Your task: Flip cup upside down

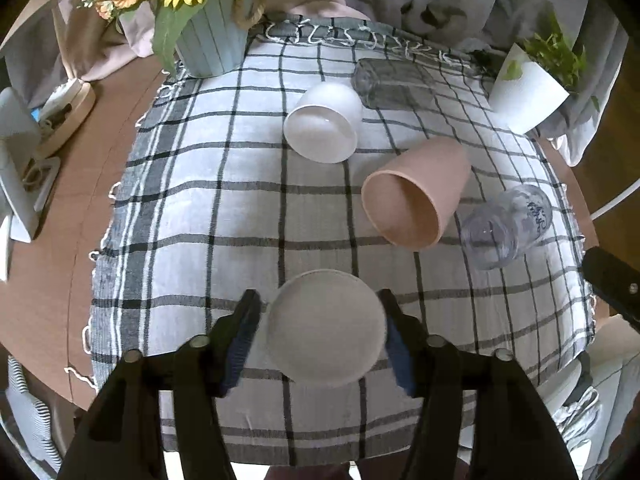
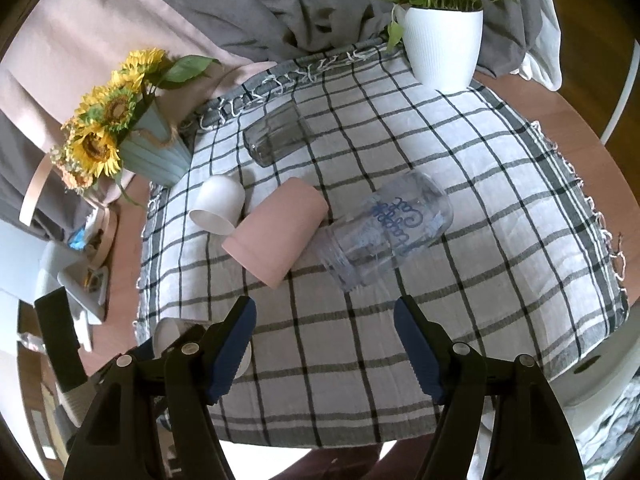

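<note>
Two grippers working over checked cloth (image 1: 200,208) | left gripper (image 1: 322,336) fingers gripping white cup (image 1: 326,328) | right gripper (image 2: 325,344) fingers hanging released, near jar (image 2: 386,228)

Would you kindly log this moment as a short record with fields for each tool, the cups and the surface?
left tool: closed around the beige cup, flat base facing the camera
right tool: open, empty, above the checked cloth
lying on their sides: white cup, pink cup, lettered clear jar, plain clear glass
surroundings: sunflower pot, white plant pot
</note>
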`<action>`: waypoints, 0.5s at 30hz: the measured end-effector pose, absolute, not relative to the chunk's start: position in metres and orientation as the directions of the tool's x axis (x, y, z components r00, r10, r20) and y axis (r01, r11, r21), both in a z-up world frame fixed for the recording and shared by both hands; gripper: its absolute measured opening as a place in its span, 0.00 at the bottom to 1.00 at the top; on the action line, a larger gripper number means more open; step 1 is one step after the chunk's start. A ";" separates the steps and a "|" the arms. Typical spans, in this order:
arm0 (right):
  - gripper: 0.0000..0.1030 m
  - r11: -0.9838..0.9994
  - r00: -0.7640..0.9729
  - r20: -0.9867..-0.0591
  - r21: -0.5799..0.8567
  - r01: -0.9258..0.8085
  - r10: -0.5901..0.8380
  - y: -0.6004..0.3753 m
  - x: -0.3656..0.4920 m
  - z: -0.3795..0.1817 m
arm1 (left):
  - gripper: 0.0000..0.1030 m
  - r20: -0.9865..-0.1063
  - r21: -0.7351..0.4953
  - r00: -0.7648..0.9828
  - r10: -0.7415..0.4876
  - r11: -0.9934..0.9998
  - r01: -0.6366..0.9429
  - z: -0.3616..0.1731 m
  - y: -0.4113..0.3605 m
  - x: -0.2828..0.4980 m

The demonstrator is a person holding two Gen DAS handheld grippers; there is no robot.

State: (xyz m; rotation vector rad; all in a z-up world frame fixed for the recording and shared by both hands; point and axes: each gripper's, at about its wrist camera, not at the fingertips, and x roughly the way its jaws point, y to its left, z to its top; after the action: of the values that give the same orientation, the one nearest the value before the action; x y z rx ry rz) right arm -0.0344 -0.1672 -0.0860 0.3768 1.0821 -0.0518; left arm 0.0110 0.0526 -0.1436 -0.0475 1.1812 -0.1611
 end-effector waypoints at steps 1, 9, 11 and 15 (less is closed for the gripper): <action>0.71 0.937 0.478 -0.868 0.270 0.222 0.137 -0.166 -0.035 -0.085 | 0.66 -0.916 -0.119 0.373 -0.147 0.988 0.096 -0.142 0.053 0.010; 0.74 0.950 0.498 -0.860 0.243 0.197 0.117 -0.161 -0.042 -0.068 | 0.88 -0.887 -0.104 0.440 -0.139 0.989 0.102 -0.107 0.054 -0.005; 0.77 0.954 0.512 -0.852 0.233 0.186 0.108 -0.159 -0.046 -0.061 | 0.93 -0.870 -0.078 0.479 -0.115 0.992 0.096 -0.093 0.054 -0.013; 0.82 0.965 0.544 -0.834 0.209 0.157 0.092 -0.156 -0.057 -0.045 | 0.98 -0.842 -0.031 0.534 -0.073 0.996 0.088 -0.069 0.052 -0.028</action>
State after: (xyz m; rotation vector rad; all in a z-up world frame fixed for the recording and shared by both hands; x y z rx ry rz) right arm -0.0571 -0.1557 -0.0451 0.2730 0.9979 -0.0391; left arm -0.0281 0.0523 -0.0687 0.0159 1.0029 -0.0960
